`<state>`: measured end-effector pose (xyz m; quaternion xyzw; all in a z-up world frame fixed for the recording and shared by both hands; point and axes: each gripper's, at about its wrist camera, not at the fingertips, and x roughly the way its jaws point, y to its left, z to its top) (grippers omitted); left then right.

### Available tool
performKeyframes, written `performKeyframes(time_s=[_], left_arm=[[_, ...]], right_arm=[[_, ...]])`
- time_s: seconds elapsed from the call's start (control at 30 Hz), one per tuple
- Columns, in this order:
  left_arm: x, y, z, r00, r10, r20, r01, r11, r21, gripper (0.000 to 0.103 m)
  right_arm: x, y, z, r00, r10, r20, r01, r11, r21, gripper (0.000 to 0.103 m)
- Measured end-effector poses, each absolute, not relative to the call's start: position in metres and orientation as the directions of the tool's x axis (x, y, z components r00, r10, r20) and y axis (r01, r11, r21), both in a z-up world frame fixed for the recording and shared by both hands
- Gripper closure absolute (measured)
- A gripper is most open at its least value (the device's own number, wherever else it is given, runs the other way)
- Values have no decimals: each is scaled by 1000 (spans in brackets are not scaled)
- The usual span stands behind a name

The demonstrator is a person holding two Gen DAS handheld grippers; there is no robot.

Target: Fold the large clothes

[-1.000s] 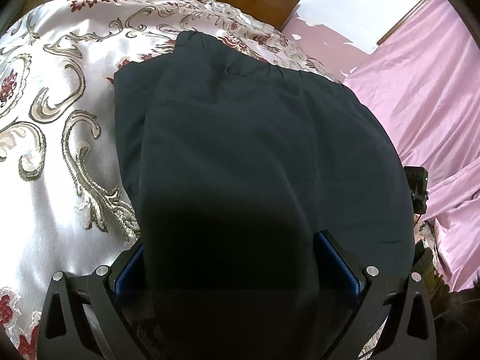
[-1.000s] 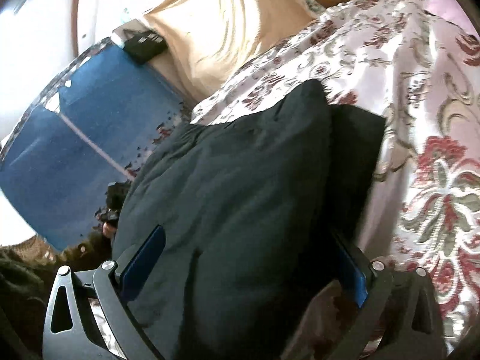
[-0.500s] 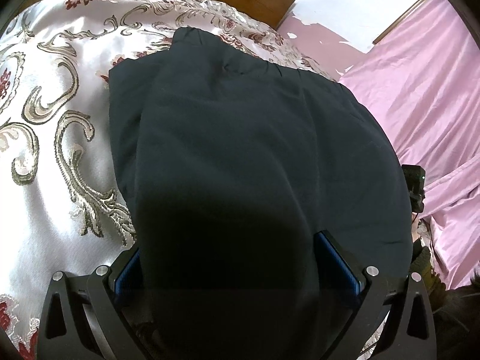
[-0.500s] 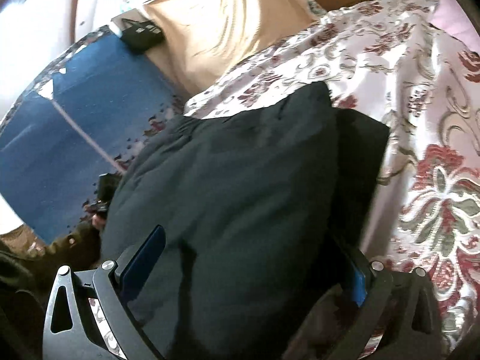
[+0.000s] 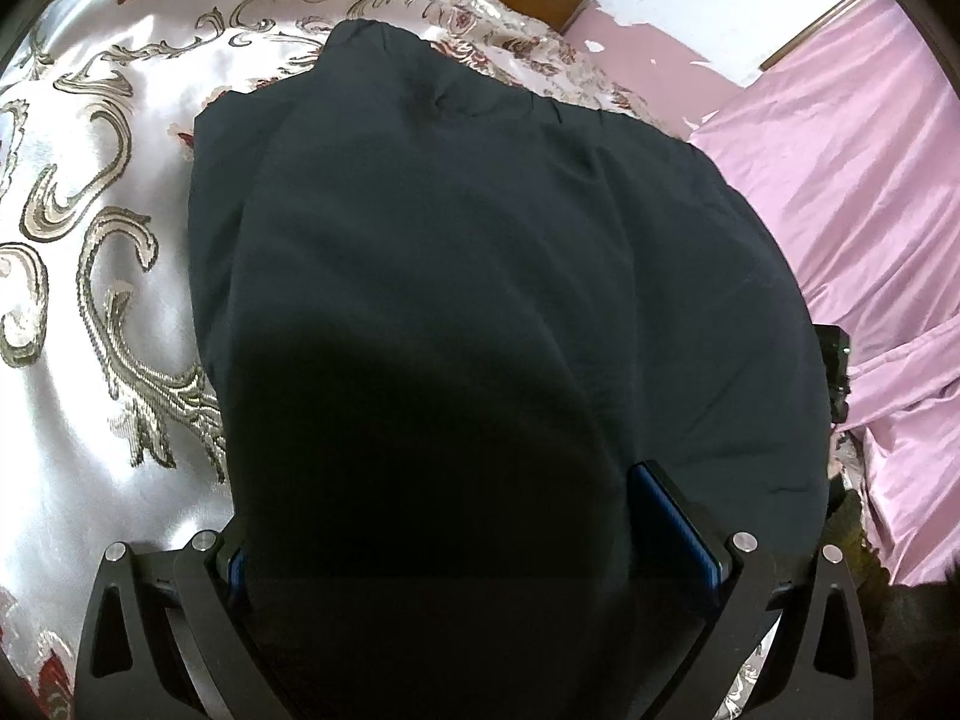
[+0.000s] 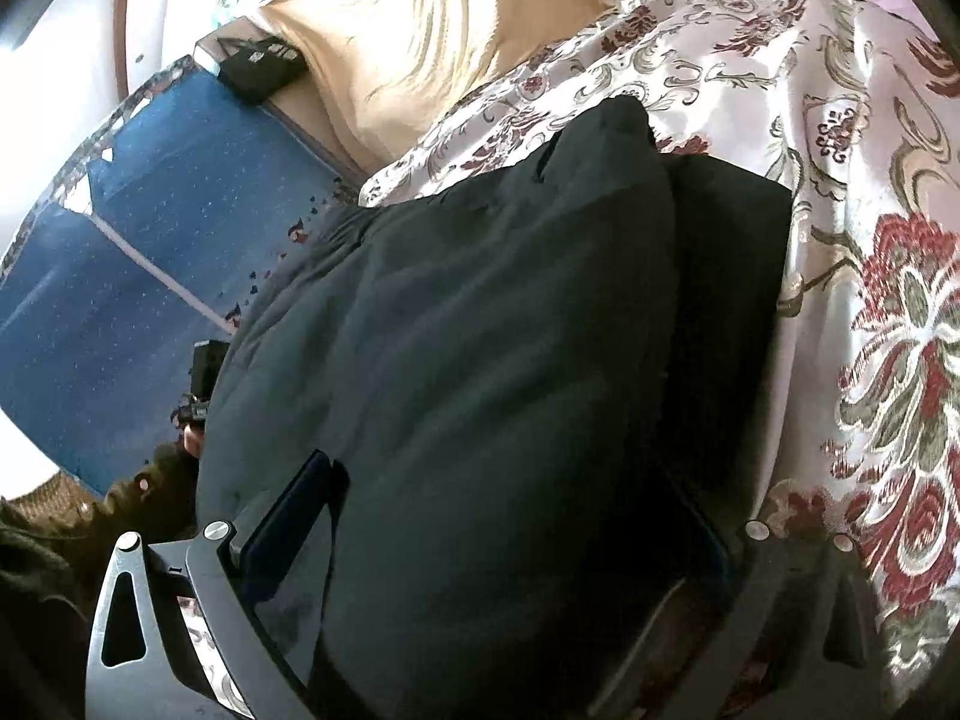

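Dark garment (image 5: 480, 276) is lying folded on the floral bedspread (image 5: 90, 276), filling the centre of both wrist views; a lower layer is sticking out at upper right of the right wrist view and at left of the left wrist view.

Risks from here:
- Layers are looking offset, so a lift or another fold is likely dragging the top layer off the bottom one.
- Satin bedspread looks slick; the stack could be sliding toward the bed edge by the blue floor (image 6: 120, 276).
- If only the top ply is being caught, the fold is opening on lift.

Pose: left gripper (image 5: 474, 516) is sitting low at the near hem, fingers spread wide with cloth bunched between them. Right gripper (image 6: 498, 534) is at the other near corner, angled toward upper left, also spread with fabric draped over and between. Neither is clamping visibly; pad contact is hidden by cloth.
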<state>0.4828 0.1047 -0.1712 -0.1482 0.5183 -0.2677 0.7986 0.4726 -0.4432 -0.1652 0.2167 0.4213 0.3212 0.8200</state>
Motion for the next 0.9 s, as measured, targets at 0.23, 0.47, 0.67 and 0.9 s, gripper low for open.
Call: performKeyframes(time_s=[0.23,0.47,0.67,0.9], left_arm=[[467,101,-156,408,-513,-755,161,854,-494,44],[443,70,-118,500,-341,-796,175,940,-292,76],[421,62,-92,522,-279,-806,158,960,-230,81],[379,66,-51,528,-272,-805,175,962,-210,83]], right_arm=[[455,-436,-164,502,640,-582,-255,752,608,37],[443,-415,-140,540,509,-670,-181,848,498,63],[427,-396,-105,573,429,-698,-166,895,414,82],[404,-379,-56,616,450,-647,-224,887,404,92]])
